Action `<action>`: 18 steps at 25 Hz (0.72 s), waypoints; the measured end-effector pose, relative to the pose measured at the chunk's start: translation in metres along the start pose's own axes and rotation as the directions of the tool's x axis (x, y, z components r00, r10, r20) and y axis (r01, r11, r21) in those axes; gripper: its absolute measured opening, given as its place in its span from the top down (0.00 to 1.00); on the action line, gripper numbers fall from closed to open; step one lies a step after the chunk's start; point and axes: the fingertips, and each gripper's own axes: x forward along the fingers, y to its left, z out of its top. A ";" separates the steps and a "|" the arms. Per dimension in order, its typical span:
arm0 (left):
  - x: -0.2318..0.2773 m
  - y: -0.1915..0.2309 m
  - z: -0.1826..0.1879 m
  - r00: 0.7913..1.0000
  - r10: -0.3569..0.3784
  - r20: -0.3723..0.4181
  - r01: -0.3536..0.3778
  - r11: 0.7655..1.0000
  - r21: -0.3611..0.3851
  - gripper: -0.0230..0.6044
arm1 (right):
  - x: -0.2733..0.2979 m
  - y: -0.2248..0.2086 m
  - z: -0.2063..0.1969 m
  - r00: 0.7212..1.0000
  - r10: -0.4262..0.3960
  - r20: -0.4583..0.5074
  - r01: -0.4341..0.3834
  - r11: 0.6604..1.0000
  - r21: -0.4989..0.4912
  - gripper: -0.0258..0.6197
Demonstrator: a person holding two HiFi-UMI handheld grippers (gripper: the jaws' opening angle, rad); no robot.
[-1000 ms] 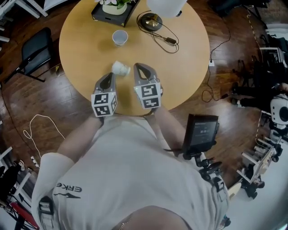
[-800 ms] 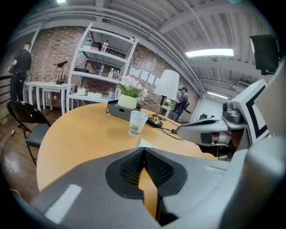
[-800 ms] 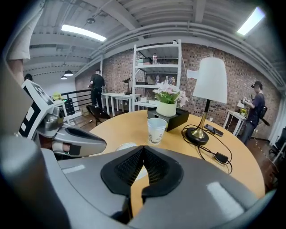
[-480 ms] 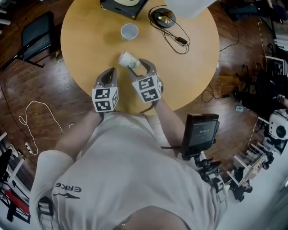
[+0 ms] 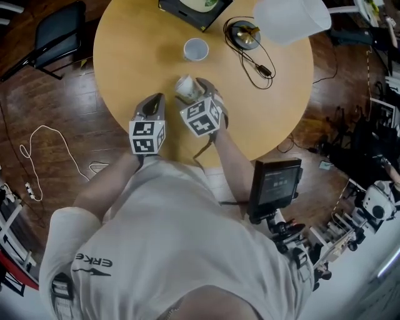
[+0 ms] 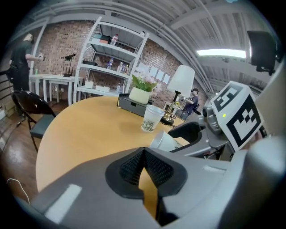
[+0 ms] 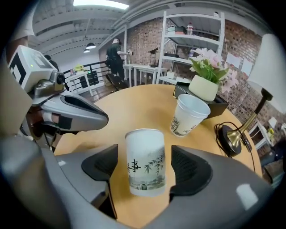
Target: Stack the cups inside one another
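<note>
one cup (image 7: 145,154) between right gripper (image 7: 144,169) jaws, just opened.

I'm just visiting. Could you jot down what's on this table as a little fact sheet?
Table: round, wooden
Right gripper: jaws have just been opening, now wide; printed cup between them, not pressed
Left gripper: shut, empty
Second cup: upright, apart, near the flower pot
Also: lamp
</note>
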 end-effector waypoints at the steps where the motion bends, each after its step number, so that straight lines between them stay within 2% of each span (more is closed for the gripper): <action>1: 0.001 0.002 0.000 1.000 0.005 -0.001 -0.005 1.000 -0.006 0.96 | 0.004 -0.001 0.000 1.000 0.000 -0.015 0.000 1.000 -0.012 0.36; 5: 0.001 0.010 -0.001 1.000 0.017 -0.003 -0.017 1.000 -0.018 0.96 | 0.019 -0.003 -0.001 0.998 -0.007 -0.068 0.003 0.998 -0.055 0.37; 7: 0.001 0.013 0.001 1.000 0.020 0.002 -0.020 1.000 -0.021 0.96 | 0.023 -0.007 -0.002 0.996 -0.033 -0.088 0.026 0.997 -0.077 0.45; 10: 0.000 0.017 0.004 1.000 0.025 0.007 -0.025 1.000 -0.019 0.96 | 0.021 -0.010 0.004 0.996 -0.056 -0.071 0.051 0.996 -0.080 0.46; 12: -0.002 0.017 0.007 1.000 0.023 0.013 -0.023 1.000 -0.013 0.96 | 0.015 -0.012 0.012 0.998 -0.065 -0.021 0.064 0.997 -0.044 0.46; 15: -0.005 0.013 0.011 1.000 0.014 0.023 -0.014 1.000 0.000 0.96 | -0.003 -0.017 0.027 0.991 -0.084 0.105 0.077 0.995 0.069 0.46; 18: -0.007 0.006 0.017 0.999 -0.004 0.036 0.003 1.000 0.021 0.96 | -0.028 -0.026 0.046 0.956 -0.131 0.261 0.081 0.978 0.195 0.46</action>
